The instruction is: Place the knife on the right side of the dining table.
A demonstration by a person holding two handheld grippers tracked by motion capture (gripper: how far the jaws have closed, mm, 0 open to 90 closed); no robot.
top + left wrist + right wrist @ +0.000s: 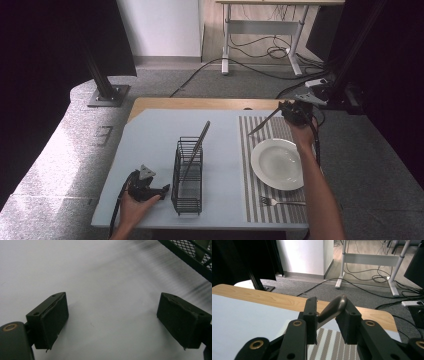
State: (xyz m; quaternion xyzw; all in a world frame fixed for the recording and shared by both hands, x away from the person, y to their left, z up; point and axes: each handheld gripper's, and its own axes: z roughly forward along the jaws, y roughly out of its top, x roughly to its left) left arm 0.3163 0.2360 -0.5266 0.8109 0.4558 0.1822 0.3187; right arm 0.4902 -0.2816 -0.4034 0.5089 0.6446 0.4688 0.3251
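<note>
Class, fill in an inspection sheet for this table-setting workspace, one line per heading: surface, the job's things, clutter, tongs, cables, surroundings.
Surface: pale blue table top with a wooden far edge; striped placemat on its right side.
Job's things: knife held above the placemat; white plate on the placemat; fork on the near side of the plate; black wire caddy holding one long utensil that leans out.
Clutter: nothing seen.
Tongs: left tongs open, low over the bare table beside the caddy; right tongs shut on the knife handle.
Cables: one trails from each tong; loose cables on the floor beyond the table.
Surroundings: grey carpet, white wall, a desk frame behind.
</note>
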